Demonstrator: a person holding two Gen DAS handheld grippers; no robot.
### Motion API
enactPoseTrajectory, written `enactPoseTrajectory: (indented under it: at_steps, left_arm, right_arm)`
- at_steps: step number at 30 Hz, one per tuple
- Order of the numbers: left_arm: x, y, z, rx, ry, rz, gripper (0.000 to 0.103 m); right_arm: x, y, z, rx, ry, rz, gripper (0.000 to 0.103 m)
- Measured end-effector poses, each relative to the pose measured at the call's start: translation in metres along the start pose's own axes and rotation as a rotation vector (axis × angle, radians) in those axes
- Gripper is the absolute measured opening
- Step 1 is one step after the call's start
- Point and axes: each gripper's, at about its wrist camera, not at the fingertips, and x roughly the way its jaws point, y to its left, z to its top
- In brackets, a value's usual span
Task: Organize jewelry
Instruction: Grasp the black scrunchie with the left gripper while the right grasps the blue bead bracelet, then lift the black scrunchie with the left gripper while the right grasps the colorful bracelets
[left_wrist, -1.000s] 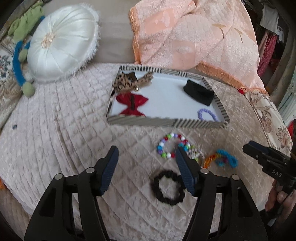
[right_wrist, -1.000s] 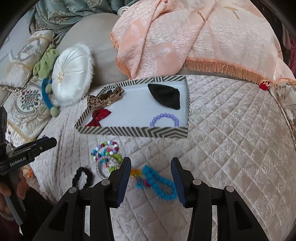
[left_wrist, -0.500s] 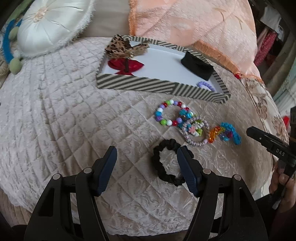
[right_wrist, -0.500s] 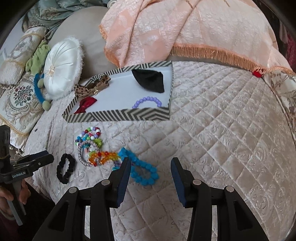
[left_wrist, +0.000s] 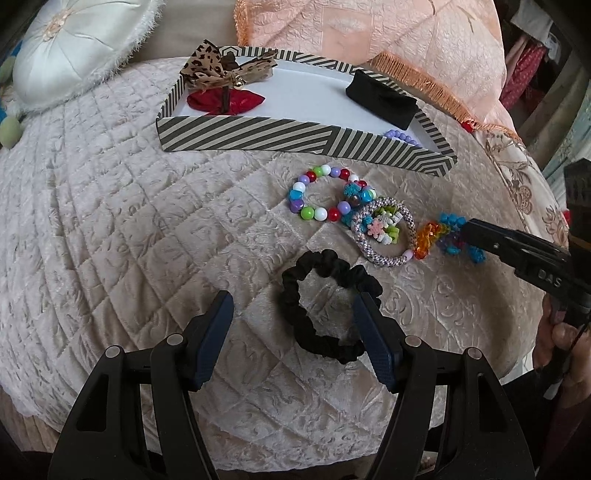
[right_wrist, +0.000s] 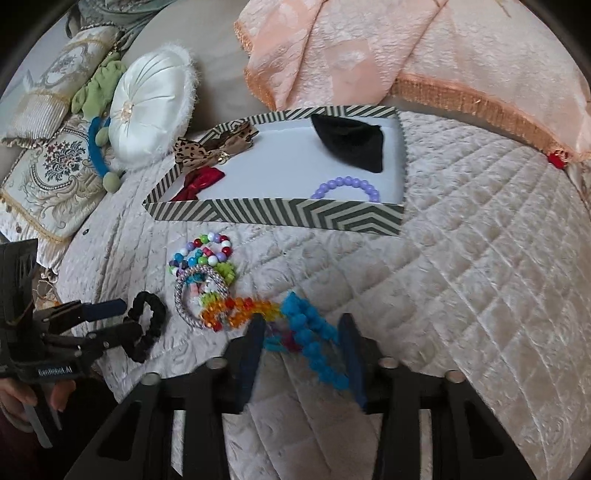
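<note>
On the quilted bed cover (left_wrist: 110, 229), low and spread wide: left tool (left_wrist: 293, 325), one fingertip (left_wrist: 364, 314) touching the black scrunchie (left_wrist: 325, 302), the other out on bare quilt to the left. Nothing gripped. Just beyond the scrunchie, touching one another in a loose row: multicoloured bead bracelet (left_wrist: 321, 195), silver-lilac woven bangle (left_wrist: 384, 230) with small charms inside it, orange bead bracelet (left_wrist: 424, 240), blue bead bracelet (left_wrist: 454, 236).

Down over the blue bead bracelet (right_wrist: 314, 339): right tool (right_wrist: 301, 332), open, one finger on either side of the beads, none pinched. Left finger just beside the orange bead bracelet (right_wrist: 236, 310). Whether the tips press into the quilt cannot be told.

Farther back on the bed: striped tray (right_wrist: 277, 216), white inside. Lying in it: purple bead bracelet (right_wrist: 347, 186) against the near wall, black cloth pouch (right_wrist: 351, 144) toward the far right corner, red bow (right_wrist: 199, 182) and leopard-print bow (right_wrist: 210, 147) at the left end, the leopard one draped over the rim.

Left of the tray: round white cushion (right_wrist: 147, 107). Behind the tray: peach fringed blanket (right_wrist: 406, 48), heaped.
</note>
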Motion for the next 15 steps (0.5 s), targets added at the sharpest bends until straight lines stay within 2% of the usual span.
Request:
enactPoseTrajectory:
  at_steps: [3,5,7,8,9,12,15]
  left_arm:
    - [0.002,-0.001,0.001,-0.003,-0.007,-0.009,0.068]
    - [0.003,-0.001,0.002,0.000,-0.011,-0.019,0.067]
    - [0.004,-0.002,0.002,0.003,-0.019,-0.015,0.051]
    - [0.004,-0.002,0.002,0.003,-0.018,-0.011,0.035]
    - [0.004,-0.001,0.003,-0.001,-0.017,-0.006,0.023]
    - [0.003,0.004,0.003,-0.024,-0.024,0.001,0.012]
    - [-0.004,0.008,0.003,-0.042,-0.035,-0.019,0.009]
  right_arm:
    - [0.007,-0.003,0.001,0.024,0.020,0.026,0.012]
    - [0.001,-0.008,-0.001,0.052,0.001,0.043,0.011]
    - [-0.011,-0.016,-0.001,0.098,-0.039,0.074,0.010]
    - [-0.018,-0.020,-0.001,0.124,-0.064,0.096,0.010]
    - [-0.024,-0.023,-0.001,0.140,-0.083,0.111,0.010]
    - [-0.040,-0.032,-0.003,0.183,-0.125,0.152,0.010]
    - [-0.049,-0.038,-0.005,0.211,-0.150,0.177,0.010]
